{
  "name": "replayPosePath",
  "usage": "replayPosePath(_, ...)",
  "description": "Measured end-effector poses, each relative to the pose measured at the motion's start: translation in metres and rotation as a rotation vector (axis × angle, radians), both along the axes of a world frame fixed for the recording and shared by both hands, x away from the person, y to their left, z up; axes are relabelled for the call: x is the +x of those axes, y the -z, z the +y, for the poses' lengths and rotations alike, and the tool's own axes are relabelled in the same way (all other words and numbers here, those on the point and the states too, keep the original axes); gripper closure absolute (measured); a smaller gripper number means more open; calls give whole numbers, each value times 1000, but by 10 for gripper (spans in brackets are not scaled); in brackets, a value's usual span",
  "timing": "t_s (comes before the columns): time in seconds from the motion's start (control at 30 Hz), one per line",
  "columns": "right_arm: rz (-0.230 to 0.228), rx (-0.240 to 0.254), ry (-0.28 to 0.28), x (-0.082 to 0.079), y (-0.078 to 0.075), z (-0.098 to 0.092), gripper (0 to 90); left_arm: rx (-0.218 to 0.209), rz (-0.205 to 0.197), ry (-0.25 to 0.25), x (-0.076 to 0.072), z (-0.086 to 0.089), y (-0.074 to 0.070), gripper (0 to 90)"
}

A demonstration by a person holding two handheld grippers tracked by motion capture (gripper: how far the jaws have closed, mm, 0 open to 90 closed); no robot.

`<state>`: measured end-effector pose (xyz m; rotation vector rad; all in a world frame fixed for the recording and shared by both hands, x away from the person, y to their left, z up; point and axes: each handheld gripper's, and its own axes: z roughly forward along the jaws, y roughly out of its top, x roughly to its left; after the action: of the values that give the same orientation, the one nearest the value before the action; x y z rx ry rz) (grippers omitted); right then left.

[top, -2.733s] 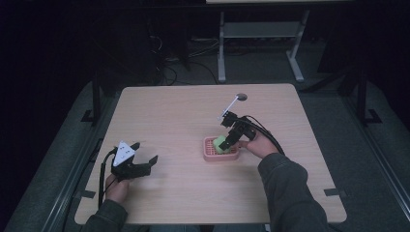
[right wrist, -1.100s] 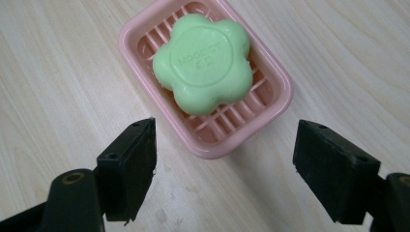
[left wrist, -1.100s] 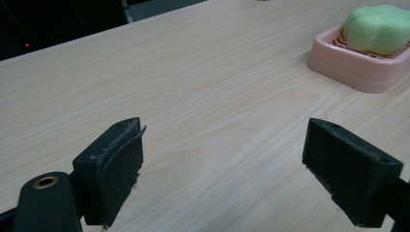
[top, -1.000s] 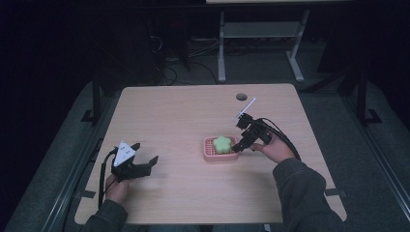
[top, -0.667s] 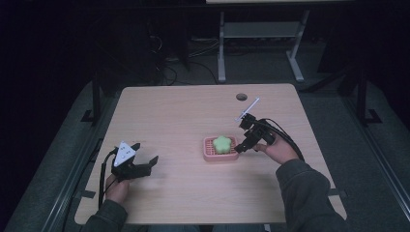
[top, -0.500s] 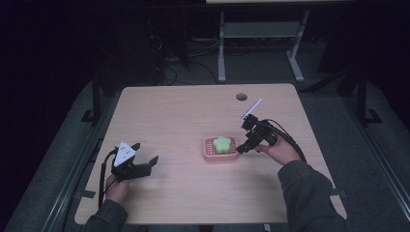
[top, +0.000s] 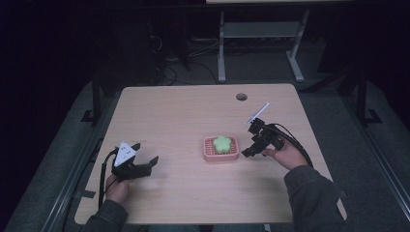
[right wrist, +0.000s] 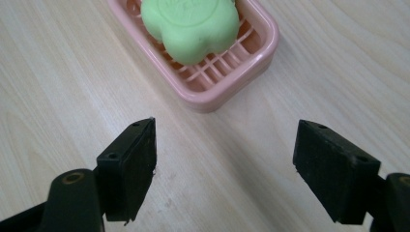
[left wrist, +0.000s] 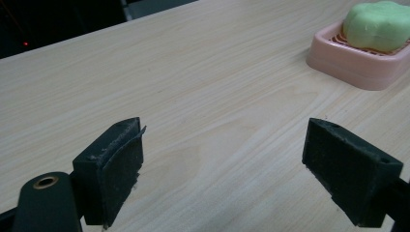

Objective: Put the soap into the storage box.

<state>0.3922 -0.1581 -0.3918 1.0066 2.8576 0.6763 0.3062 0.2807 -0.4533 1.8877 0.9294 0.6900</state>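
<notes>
The green soap [top: 221,143] is lying in the pink dish [top: 208,153] near the middle of the table [top: 183,111]. The right gripper [top: 252,146], which was over the dish with the soap 2.7 s ago, is now sitting just right of the dish, jaws spread wide and holding nothing. Over the last second it has been easing slightly farther right. The left gripper [top: 139,163] is resting well apart at the table's left, unmoved, its jaws likewise gaping and empty.
</notes>
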Motion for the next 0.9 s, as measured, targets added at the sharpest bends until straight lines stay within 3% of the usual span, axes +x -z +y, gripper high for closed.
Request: replayPosePath(0.9, 6, 29, 51, -20, 9, -37, 228, 1, 5, 3, 0, -1, 1, 142)
